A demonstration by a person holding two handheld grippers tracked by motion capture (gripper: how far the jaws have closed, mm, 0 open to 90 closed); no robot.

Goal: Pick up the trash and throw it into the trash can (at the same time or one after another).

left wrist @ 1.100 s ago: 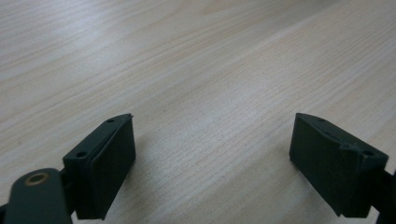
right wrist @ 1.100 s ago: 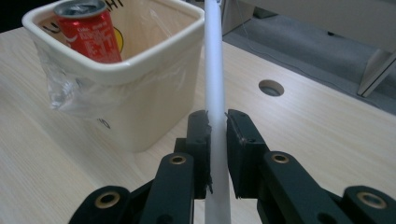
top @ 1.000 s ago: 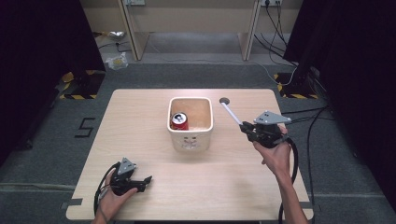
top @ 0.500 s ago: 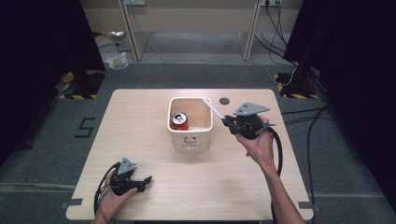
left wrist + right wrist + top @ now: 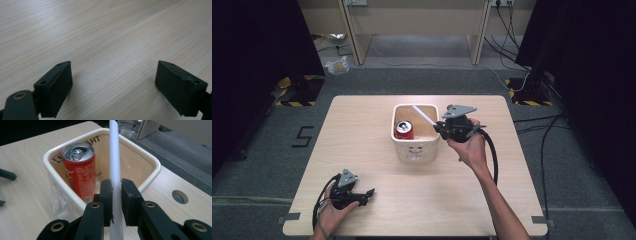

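A cream square bin [image 5: 414, 146] [image 5: 51, 153] stands mid-table with a red soda can [image 5: 403, 129] [image 5: 80, 170] upright in its left part. My right gripper [image 5: 438, 126] [image 5: 116, 192] is shut on a thin white stick [image 5: 424, 115] [image 5: 114, 160]; the stick reaches out over the bin's open top, right of the can. My left gripper [image 5: 368, 195] [image 5: 113, 87] rests low on the wood at the table's front left, jaws wide open with nothing between them.
A round cable hole [image 5: 180, 196] sits in the tabletop [image 5: 362, 130] beyond the bin's right side. A clear plastic liner [image 5: 58, 202] hangs over the bin's outer wall. Desk legs and cables lie on the floor behind the table.
My right gripper has carried the white stick leftward from the table's right side to above the bin. The left hand has stayed where it was.
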